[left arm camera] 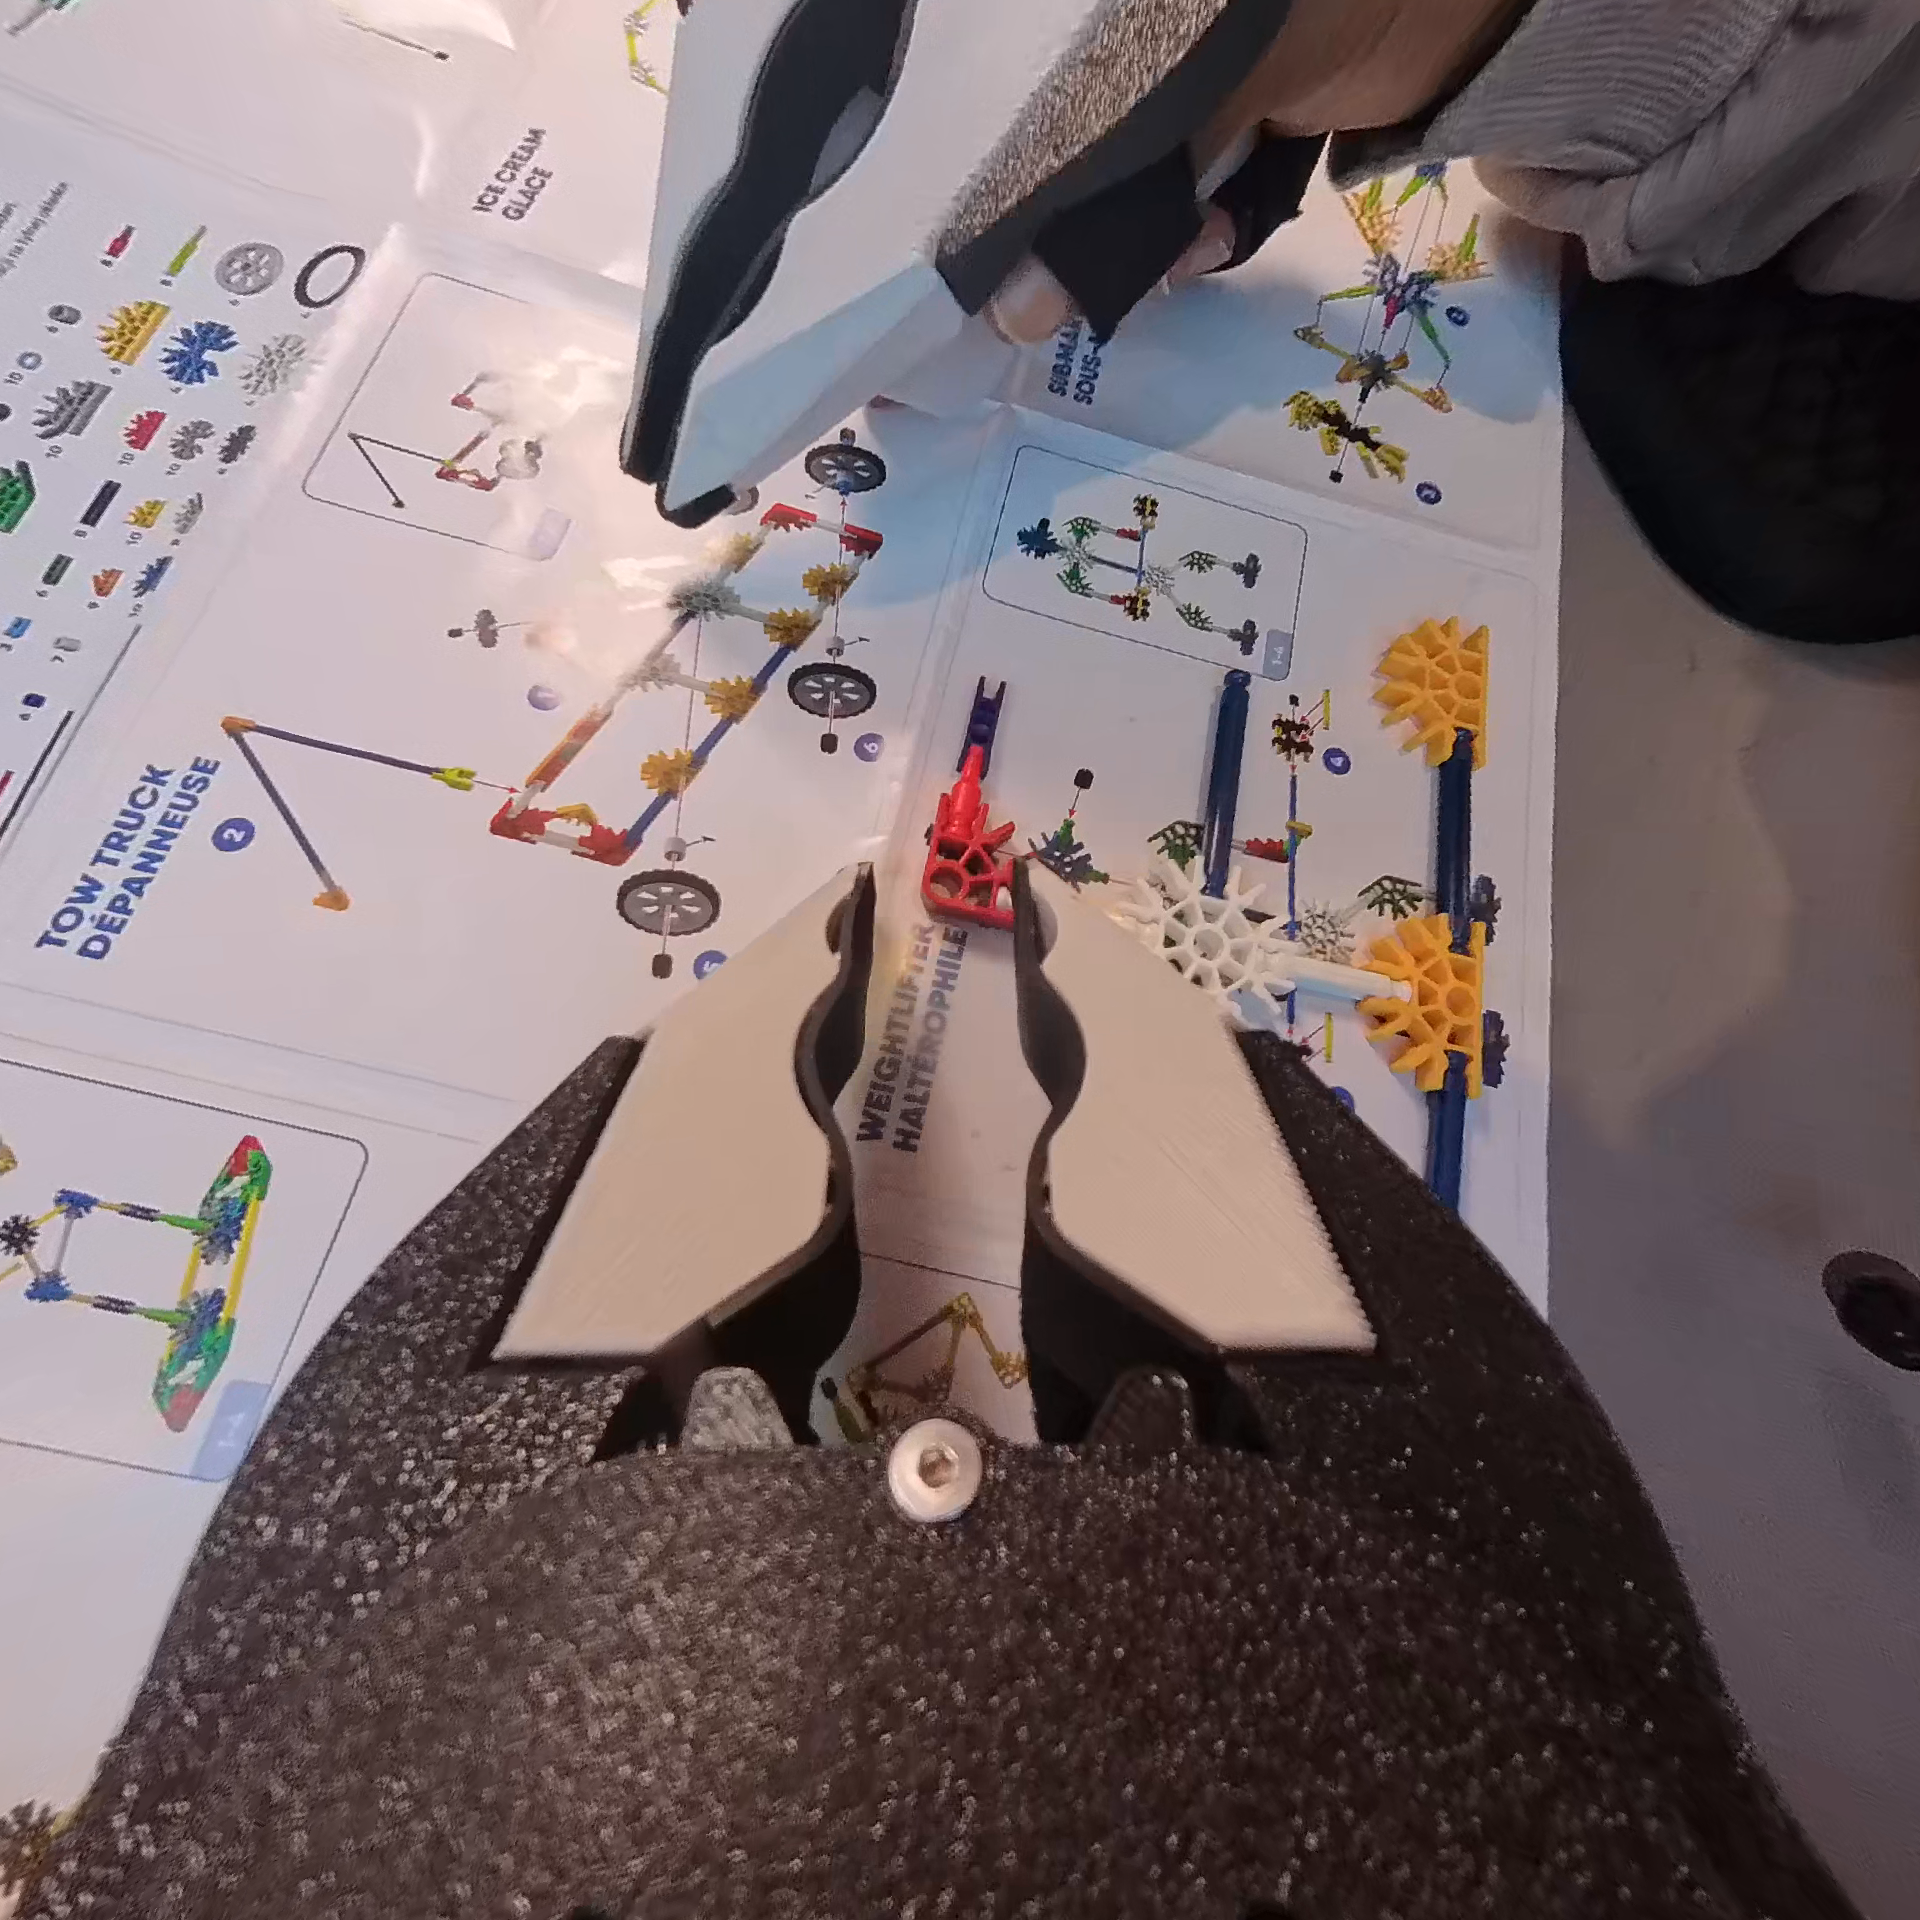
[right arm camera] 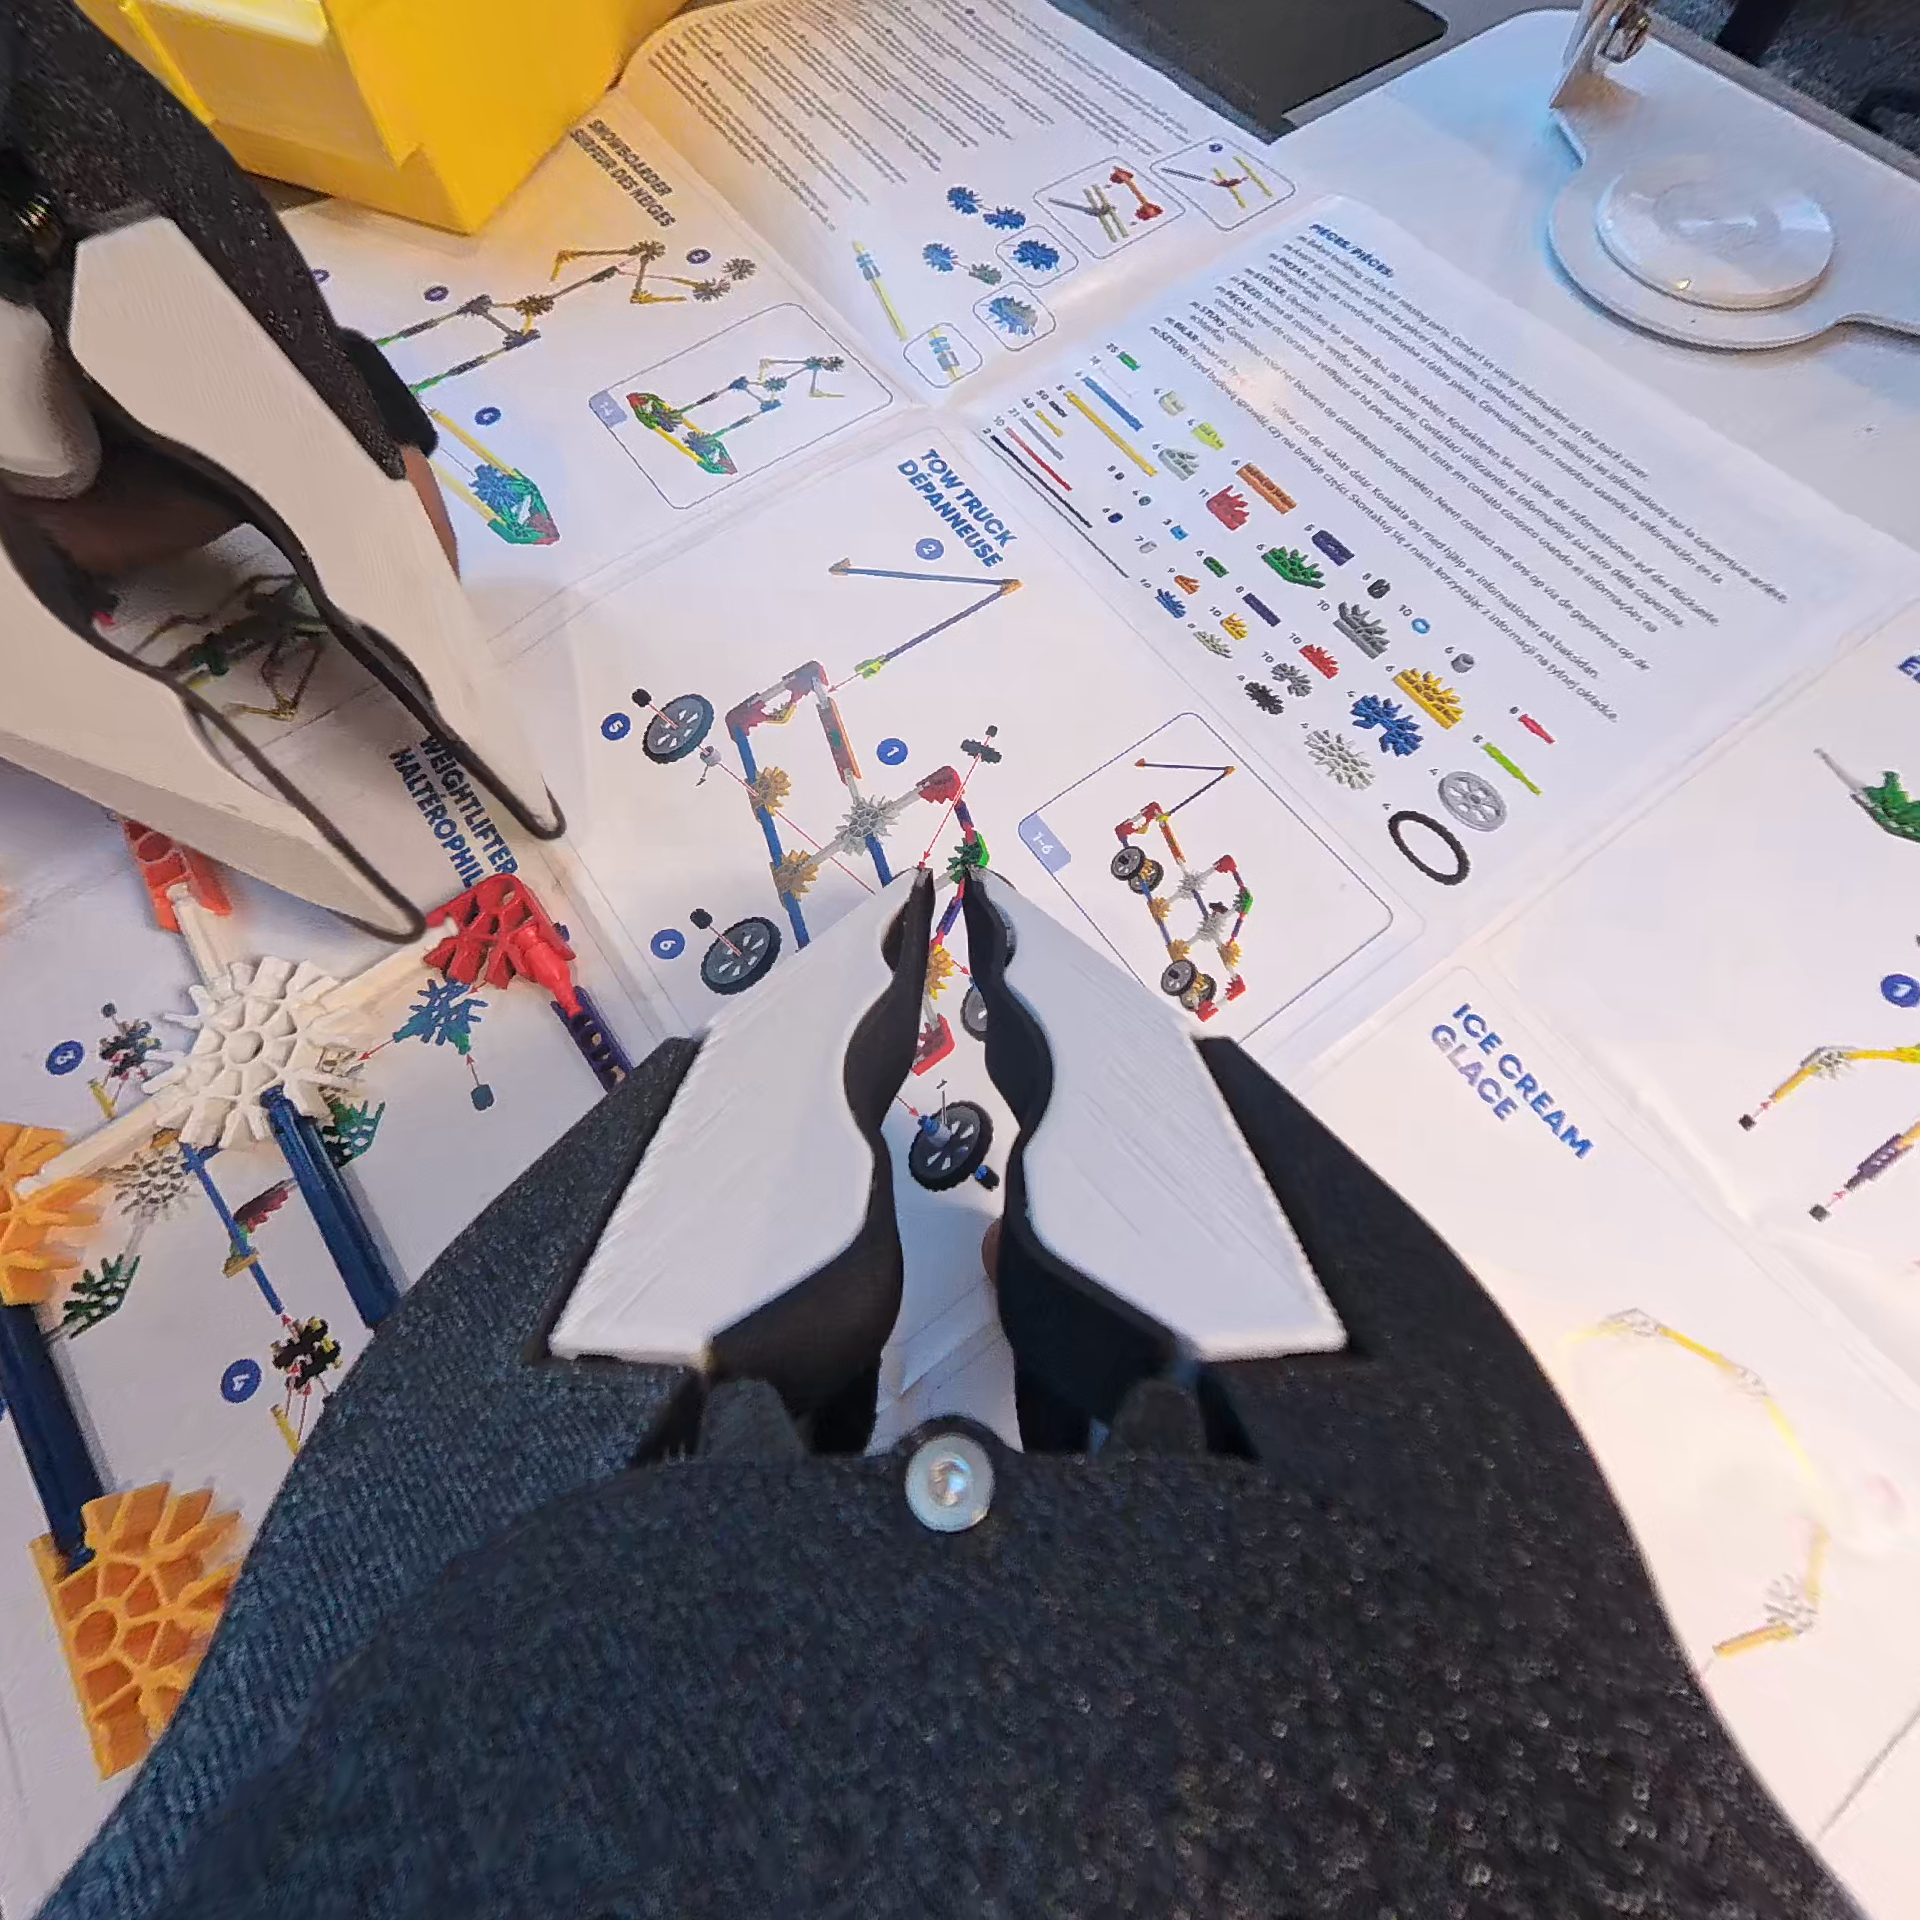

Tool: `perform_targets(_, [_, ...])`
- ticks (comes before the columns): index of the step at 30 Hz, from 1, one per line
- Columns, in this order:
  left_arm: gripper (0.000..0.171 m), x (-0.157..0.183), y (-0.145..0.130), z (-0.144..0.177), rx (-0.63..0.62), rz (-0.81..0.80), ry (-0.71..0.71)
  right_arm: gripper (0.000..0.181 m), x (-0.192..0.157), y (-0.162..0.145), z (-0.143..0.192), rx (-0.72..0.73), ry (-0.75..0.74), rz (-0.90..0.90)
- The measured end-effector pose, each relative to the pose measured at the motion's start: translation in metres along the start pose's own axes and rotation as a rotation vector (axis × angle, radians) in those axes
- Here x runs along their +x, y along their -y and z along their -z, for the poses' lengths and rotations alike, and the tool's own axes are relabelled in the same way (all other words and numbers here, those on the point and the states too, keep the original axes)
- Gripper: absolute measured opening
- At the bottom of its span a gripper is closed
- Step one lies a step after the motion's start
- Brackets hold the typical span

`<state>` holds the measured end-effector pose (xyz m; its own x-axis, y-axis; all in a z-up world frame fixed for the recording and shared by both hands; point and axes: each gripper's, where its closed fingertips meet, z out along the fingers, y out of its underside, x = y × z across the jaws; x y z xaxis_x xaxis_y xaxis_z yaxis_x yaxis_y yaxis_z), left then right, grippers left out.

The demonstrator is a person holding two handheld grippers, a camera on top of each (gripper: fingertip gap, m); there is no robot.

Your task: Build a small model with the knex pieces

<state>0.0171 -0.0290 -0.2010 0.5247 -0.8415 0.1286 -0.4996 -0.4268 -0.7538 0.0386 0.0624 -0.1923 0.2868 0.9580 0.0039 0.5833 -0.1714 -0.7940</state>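
Red connector at frame centre, between parted tips of left hand-held gripper; right hand-held gripper nearly closed, empty. Risk judged: connector skidding on glossy instruction sheet.

Both views are bright and mostly sharp. Glare whitens the glossy instruction sheet beyond the left gripper, washing out printed drawings there. The right gripper throws a soft shadow. Wide-angle bending curves the sheet's edges; the yellow box looks blurred.
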Motion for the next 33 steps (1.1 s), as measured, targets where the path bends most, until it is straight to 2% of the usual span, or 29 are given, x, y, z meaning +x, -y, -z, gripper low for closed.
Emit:
perform_targets(3, [0.026,0.0,0.021,0.016,0.109,0.029,-0.016,0.005,-0.001,0.001,0.004,0.015,-0.001,-0.002])
perform_targets(5, [0.026,-0.01,0.041,0.039,0.202,0.025,0.038,0.005,-0.001,0.004,0.01,0.032,-0.006,-0.006])
perform_targets(7, [0.027,-0.027,0.058,0.073,0.286,0.022,0.133,0.006,-0.001,0.009,0.018,0.059,-0.012,-0.014])
perform_targets(10, [0.028,-0.062,0.068,0.141,0.359,0.022,0.363,0.006,-0.002,0.015,0.033,0.097,-0.025,-0.023])
perform_targets(12, [0.028,-0.09,0.062,0.197,0.368,0.043,0.566,0.006,-0.004,0.018,0.044,0.121,-0.039,-0.028])
perform_targets(15, [0.026,-0.121,0.038,0.279,0.352,0.099,0.835,0.007,-0.009,0.017,0.058,0.144,-0.054,-0.043])
perform_targets(18, [0.025,-0.137,0.003,0.323,0.266,0.171,0.933,0.007,-0.014,0.011,0.071,0.167,-0.072,-0.071])
perform_targets(19, [0.023,-0.142,-0.01,0.328,0.211,0.191,0.936,0.007,-0.016,0.009,0.074,0.177,-0.073,-0.088])
perform_targets(21, [0.021,-0.149,-0.035,0.318,0.05,0.218,0.848,0.007,-0.022,0.006,0.079,0.206,-0.062,-0.126])
perform_targets(25, [0.018,-0.151,-0.069,0.265,-0.229,0.245,0.565,0.007,-0.029,0.006,0.081,0.284,-0.025,-0.192])
perform_targets(27, [0.012,-0.159,-0.079,0.241,-0.342,0.227,0.51,0.007,-0.025,0.003,0.079,0.29,-0.04,-0.199])
perform_targets(30, [0.015,-0.175,-0.106,0.214,-0.545,0.218,0.471,0.007,-0.017,0.001,0.083,0.292,-0.09,-0.151])
perform_targets(33, [0.013,-0.185,-0.128,0.198,-0.652,0.246,0.446,0.007,-0.013,-0.004,0.088,0.289,-0.133,-0.121])
